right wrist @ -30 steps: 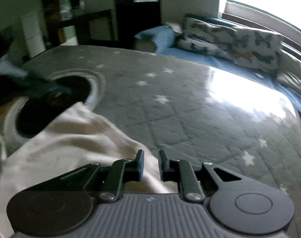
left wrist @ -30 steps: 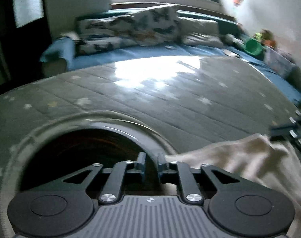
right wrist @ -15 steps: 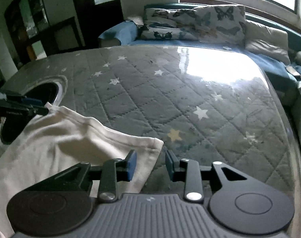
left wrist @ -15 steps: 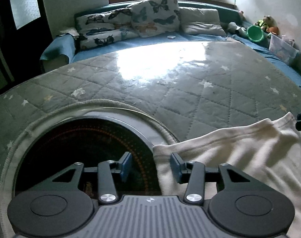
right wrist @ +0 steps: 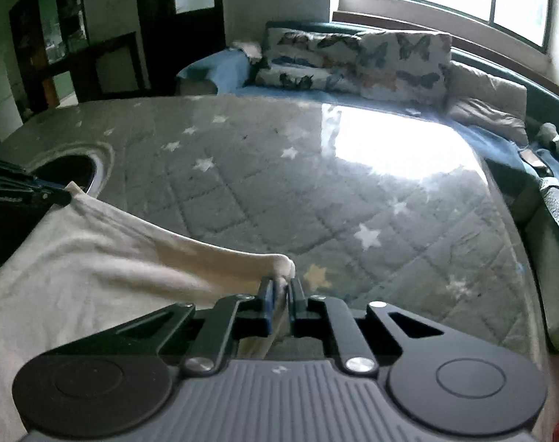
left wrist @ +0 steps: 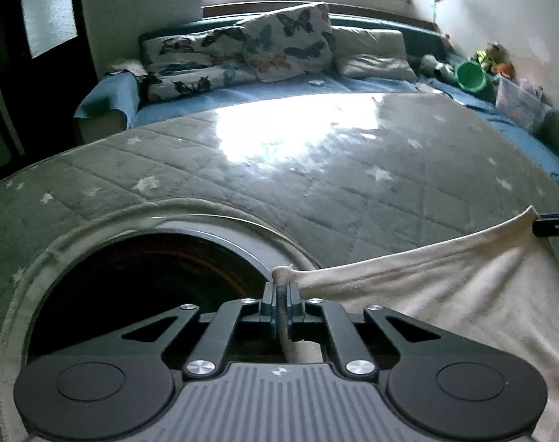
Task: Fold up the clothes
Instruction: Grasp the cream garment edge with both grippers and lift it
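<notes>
Though both jaws pinch it, the cream garment (left wrist: 463,294) runs out of frame.

Left hand-held gripper (left wrist: 280,289) clamped; right hand-held gripper (right wrist: 280,284) clamped too

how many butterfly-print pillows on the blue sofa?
2. One long white butterfly-print pillow lies at the left end of the blue sofa; a second, squarer one leans against it at its right. More may be hidden behind.
</notes>
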`<move>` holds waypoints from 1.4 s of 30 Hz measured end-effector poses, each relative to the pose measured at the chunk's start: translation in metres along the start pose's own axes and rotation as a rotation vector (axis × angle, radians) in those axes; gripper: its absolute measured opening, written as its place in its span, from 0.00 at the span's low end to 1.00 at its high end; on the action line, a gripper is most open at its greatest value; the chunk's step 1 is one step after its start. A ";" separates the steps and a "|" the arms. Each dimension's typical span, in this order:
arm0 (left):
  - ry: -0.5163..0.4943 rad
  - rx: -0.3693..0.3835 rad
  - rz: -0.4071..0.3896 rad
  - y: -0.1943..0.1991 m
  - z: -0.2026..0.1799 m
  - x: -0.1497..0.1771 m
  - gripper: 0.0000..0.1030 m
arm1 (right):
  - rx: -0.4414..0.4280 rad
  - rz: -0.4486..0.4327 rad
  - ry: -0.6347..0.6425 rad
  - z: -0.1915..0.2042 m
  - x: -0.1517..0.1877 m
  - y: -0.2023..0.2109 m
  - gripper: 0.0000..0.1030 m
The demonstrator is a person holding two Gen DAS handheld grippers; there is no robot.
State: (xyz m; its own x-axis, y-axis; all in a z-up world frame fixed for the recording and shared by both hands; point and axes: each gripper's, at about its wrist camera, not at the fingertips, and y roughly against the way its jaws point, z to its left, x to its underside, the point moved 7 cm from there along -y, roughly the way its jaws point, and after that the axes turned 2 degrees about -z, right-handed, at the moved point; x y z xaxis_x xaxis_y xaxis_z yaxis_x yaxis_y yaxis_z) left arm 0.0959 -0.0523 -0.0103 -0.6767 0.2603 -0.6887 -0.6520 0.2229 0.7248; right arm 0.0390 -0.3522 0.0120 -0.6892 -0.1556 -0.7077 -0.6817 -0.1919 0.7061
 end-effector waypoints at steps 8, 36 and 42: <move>-0.019 -0.063 -0.022 -0.017 0.013 -0.014 0.05 | 0.049 -0.022 -0.003 -0.008 -0.025 -0.022 0.02; 0.025 -0.093 -0.021 -0.035 0.025 -0.028 0.07 | 0.040 0.000 0.049 0.003 -0.042 -0.053 0.06; -0.004 -0.113 -0.029 -0.021 0.025 -0.026 0.25 | 0.003 -0.019 0.023 0.000 -0.044 -0.025 0.23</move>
State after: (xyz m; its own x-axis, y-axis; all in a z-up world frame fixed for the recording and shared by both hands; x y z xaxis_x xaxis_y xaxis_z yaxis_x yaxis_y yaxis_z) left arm 0.1355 -0.0407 -0.0074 -0.6557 0.2587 -0.7093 -0.7060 0.1228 0.6974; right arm 0.0862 -0.3403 0.0249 -0.6702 -0.1745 -0.7214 -0.6954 -0.1919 0.6925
